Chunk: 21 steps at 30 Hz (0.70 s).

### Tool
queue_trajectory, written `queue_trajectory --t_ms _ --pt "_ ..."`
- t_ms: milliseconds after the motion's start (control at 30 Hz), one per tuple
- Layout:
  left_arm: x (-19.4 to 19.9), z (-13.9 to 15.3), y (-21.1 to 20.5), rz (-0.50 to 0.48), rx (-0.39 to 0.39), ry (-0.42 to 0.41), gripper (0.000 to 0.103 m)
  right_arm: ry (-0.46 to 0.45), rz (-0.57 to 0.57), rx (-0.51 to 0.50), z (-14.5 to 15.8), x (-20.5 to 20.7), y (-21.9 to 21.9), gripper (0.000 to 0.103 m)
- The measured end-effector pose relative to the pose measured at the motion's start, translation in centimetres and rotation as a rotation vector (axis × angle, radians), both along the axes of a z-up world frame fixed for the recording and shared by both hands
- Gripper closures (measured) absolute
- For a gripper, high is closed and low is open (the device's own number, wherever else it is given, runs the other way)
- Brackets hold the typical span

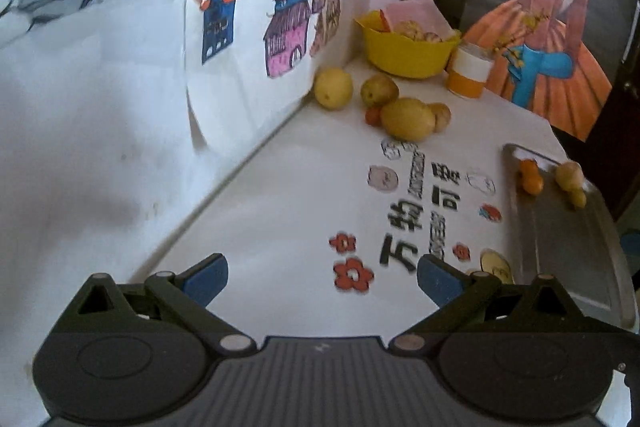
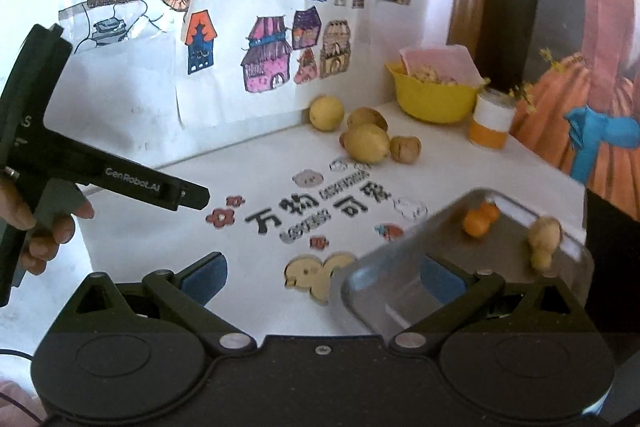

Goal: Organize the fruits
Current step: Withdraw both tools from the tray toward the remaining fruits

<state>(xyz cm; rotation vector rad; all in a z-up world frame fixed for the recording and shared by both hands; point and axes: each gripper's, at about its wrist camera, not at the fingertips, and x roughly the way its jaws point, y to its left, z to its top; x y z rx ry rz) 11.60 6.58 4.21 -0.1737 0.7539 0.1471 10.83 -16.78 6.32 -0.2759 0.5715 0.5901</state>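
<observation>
Beside the metal tray (image 2: 400,267), on the white table (image 1: 280,211), both grippers hover with nothing between their blue-padded fingers. The left gripper (image 1: 322,281) has its fingers spread wide over the printed flowers and characters just left of the tray. The right gripper (image 2: 324,281) is likewise spread, one finger over bare table and the other (image 2: 444,281) over the tray's near corner. On the tray's far end lie a small orange fruit (image 2: 480,221) and, a little to its right and apart from it, a pale yellowish gourd-shaped fruit (image 2: 542,239). Beyond the tray, toward the wall, sits a loose cluster of fruit: a round yellow one (image 2: 327,113) nearest the wall, a large yellow one (image 2: 367,143) in front, a brownish one (image 2: 366,119) behind it, and a small tan one (image 2: 405,149) just to its right. Further back from the tray stands a yellow bowl (image 2: 434,99) holding more pale fruit and pink paper, with an orange-and-white cup (image 2: 490,123) beside it. From the right wrist view, a person's hand (image 2: 44,227) holds the left gripper's handle, well left of the tray.
</observation>
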Motion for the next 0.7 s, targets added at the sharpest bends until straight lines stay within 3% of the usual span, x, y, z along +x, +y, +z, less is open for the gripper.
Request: queue_trajectory --t_ms 367,700 --pt "6.8 1.3 -1.1 -0.005 0.019 -0.049 0.001 -0.098 0.026 -0.026 3.3 8.1 -0.5 0.001" --pt "13.5 0.4 -3.5 -0.079 0.069 -0.056 0.001 -0.05 -0.004 0.027 3.9 18.6 -1.5 0.001"
